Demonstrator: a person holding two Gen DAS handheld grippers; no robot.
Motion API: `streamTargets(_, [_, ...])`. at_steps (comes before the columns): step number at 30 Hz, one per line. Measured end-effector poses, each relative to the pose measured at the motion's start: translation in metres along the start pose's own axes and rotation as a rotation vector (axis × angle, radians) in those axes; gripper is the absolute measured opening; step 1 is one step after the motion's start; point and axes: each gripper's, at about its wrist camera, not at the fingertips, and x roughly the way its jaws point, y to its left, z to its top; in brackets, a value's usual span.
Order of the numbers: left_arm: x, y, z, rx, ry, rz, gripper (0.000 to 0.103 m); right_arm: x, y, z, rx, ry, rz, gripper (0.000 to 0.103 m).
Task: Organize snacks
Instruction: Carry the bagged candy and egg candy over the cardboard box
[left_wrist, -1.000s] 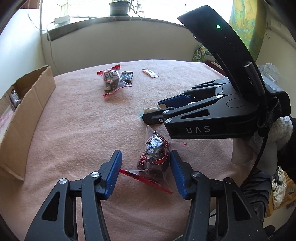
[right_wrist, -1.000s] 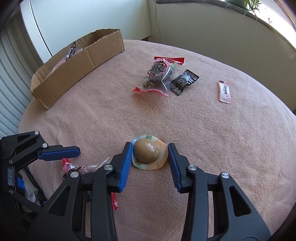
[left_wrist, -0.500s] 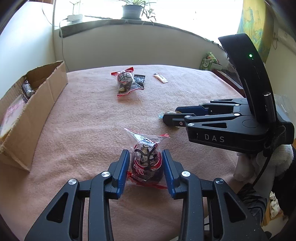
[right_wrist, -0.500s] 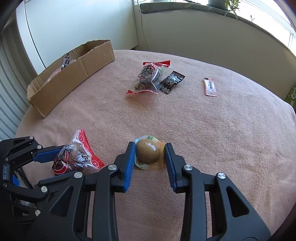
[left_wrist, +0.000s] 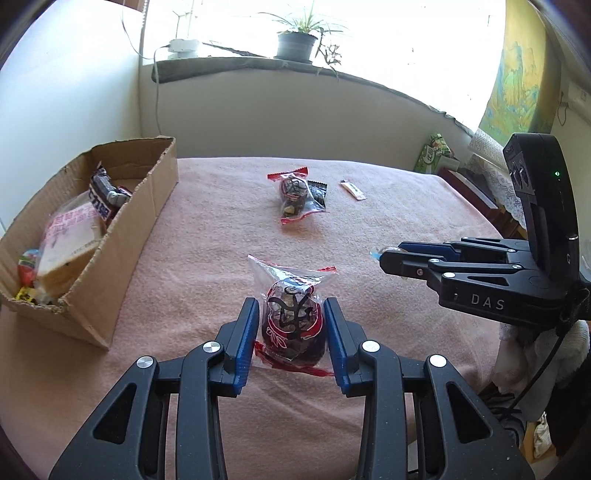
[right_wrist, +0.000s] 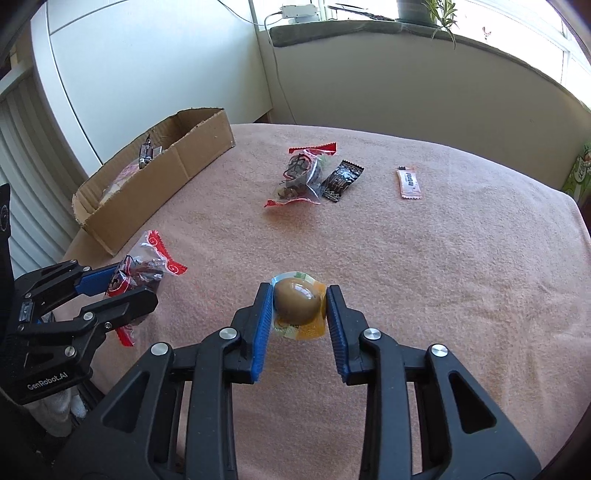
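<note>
My left gripper (left_wrist: 291, 314) is shut on a clear red-edged packet of dark snack (left_wrist: 293, 321), lifted off the pink cloth; the same packet (right_wrist: 138, 275) shows between the left fingers in the right wrist view. My right gripper (right_wrist: 299, 299) is shut on a packaged brown egg (right_wrist: 297, 304), also raised. The right gripper (left_wrist: 391, 258) shows at the right of the left wrist view. A cardboard box (left_wrist: 129, 236) with several snacks inside stands at the left; the box (right_wrist: 177, 162) sits at the far left in the right wrist view.
On the pink cloth lie another red-edged packet (right_wrist: 301, 177), a black sachet (right_wrist: 341, 181) touching it, and a small pink sachet (right_wrist: 408, 182) further right. A wall and window sill with a potted plant (left_wrist: 297, 42) lie beyond the table. A gloved hand (left_wrist: 576, 347) holds the right gripper.
Both grippers have closed on their snacks and lifted them off the cloth. Both views have tilted up, showing more of the box and window.
</note>
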Motion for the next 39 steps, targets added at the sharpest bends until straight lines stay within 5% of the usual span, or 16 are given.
streamTargets(25, [-0.048, 0.135, 0.051, -0.070, -0.134, 0.259, 0.034, 0.014, 0.086, 0.104, -0.163, -0.080, 0.095, 0.030])
streamTargets(39, [-0.032, 0.173, 0.082, -0.067, -0.135, 0.310, 0.034, 0.056, 0.125, 0.155, -0.205, -0.070, 0.153, 0.030])
